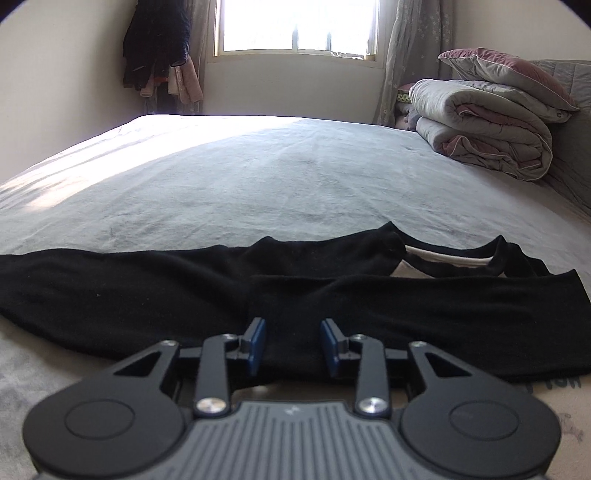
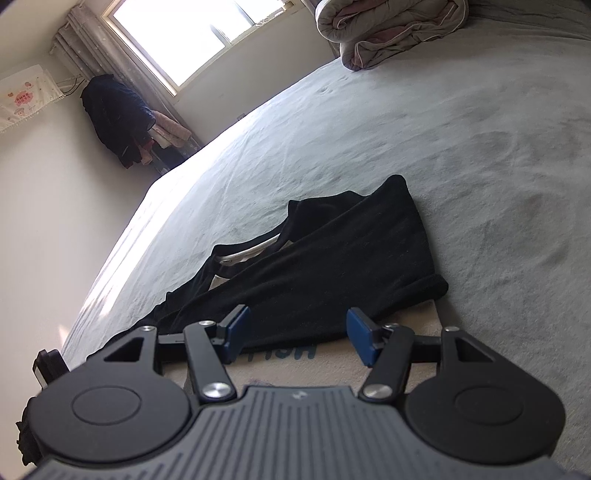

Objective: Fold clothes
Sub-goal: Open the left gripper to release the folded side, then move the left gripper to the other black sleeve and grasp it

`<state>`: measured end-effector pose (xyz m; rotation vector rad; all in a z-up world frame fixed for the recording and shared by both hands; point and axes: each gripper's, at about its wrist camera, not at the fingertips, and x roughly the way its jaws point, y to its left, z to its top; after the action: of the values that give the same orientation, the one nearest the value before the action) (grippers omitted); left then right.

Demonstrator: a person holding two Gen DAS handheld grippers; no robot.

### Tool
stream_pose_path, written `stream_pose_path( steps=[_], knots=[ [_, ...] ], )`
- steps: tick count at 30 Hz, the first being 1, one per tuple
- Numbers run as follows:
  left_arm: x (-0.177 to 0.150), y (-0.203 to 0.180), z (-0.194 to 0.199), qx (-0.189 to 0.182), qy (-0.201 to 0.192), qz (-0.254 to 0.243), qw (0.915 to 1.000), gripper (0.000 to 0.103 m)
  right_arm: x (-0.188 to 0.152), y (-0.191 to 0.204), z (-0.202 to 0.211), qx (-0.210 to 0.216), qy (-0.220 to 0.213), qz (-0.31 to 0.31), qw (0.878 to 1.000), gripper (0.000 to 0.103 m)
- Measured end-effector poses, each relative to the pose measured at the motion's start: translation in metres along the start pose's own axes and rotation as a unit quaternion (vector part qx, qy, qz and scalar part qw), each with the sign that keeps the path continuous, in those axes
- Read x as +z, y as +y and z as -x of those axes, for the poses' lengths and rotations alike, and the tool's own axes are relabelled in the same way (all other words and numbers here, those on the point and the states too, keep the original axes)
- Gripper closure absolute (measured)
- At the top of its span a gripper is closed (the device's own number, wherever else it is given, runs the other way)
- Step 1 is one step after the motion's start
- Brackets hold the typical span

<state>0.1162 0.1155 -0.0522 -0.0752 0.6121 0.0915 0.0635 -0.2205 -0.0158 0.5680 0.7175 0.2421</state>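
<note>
In the left wrist view, my left gripper [image 1: 293, 345] is low over the near edge of the shirt [image 1: 147, 291], and its jaws stand apart with nothing between them; the blue pads [image 1: 257, 343] are just above the black cloth, but I cannot tell if they touch it. The shirt lies on the bed [image 1: 258, 166] directly in front of this gripper, and its long axis runs across my view, from left to right. A black sleeve [image 1: 443, 310] is laid over the body toward the right, and the collar [image 1: 443, 258] with its pale inside is behind it, on the far side. In the right wrist view, my right gripper [image 2: 297, 334] is also open and holds nothing. Here the shirt [image 2: 332, 266] is ahead and a little to the left, and it runs away from me diagonally toward the upper right. Its pale front with some print [image 2: 295, 352] shows just between the pads [image 2: 360, 338]. The right end of the sleeve [image 2: 424, 288] is near my right gripper, and the left end of the shirt is nearer to the left one. I judge that each gripper should take the near edge on its own side and carry it away from me, across the long axis. A folded quilt [image 2: 388, 33] lies well apart.
</note>
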Motion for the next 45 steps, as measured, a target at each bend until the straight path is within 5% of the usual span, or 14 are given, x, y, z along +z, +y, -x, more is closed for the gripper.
stream_pose_path(
  steps=[7, 15, 24, 28, 31, 33, 36, 45],
  knots=[
    [0.011, 0.072, 0.006, 0.078, 0.005, 0.101, 0.9918, 0.055, 0.003, 0.001, 0.0, 0.007, -0.003, 0.001, 1.0, 0.041],
    [0.019, 0.141, 0.014, 0.194, -0.013, 0.177, 0.9649, 0.023, 0.002, 0.002, -0.002, 0.009, 0.002, 0.003, 1.0, 0.041],
    [0.02, 0.199, -0.01, 0.256, -0.005, 0.235, 0.9378, 0.021, 0.0, 0.005, -0.007, -0.001, 0.011, 0.029, 1.0, 0.04],
    [0.024, 0.212, -0.022, 0.274, -0.012, 0.236, 0.9322, 0.021, -0.003, 0.009, -0.013, -0.008, 0.017, 0.056, 0.998, 0.04],
    [0.025, 0.217, -0.023, 0.285, -0.023, 0.25, 0.9252, 0.032, -0.007, 0.014, -0.017, -0.015, 0.023, 0.079, 0.997, 0.04],
    [0.026, 0.219, -0.022, 0.291, -0.031, 0.254, 0.9218, 0.063, -0.008, 0.016, -0.019, -0.017, 0.025, 0.088, 0.996, 0.04],
    [0.027, 0.219, -0.018, 0.291, -0.049, 0.257, 0.9201, 0.088, -0.009, 0.017, -0.02, -0.017, 0.027, 0.094, 0.995, 0.04],
    [0.048, 0.188, 0.007, 0.253, -0.109, 0.223, 0.9352, 0.096, -0.008, 0.016, -0.019, -0.024, 0.023, 0.093, 0.995, 0.04]
  ],
)
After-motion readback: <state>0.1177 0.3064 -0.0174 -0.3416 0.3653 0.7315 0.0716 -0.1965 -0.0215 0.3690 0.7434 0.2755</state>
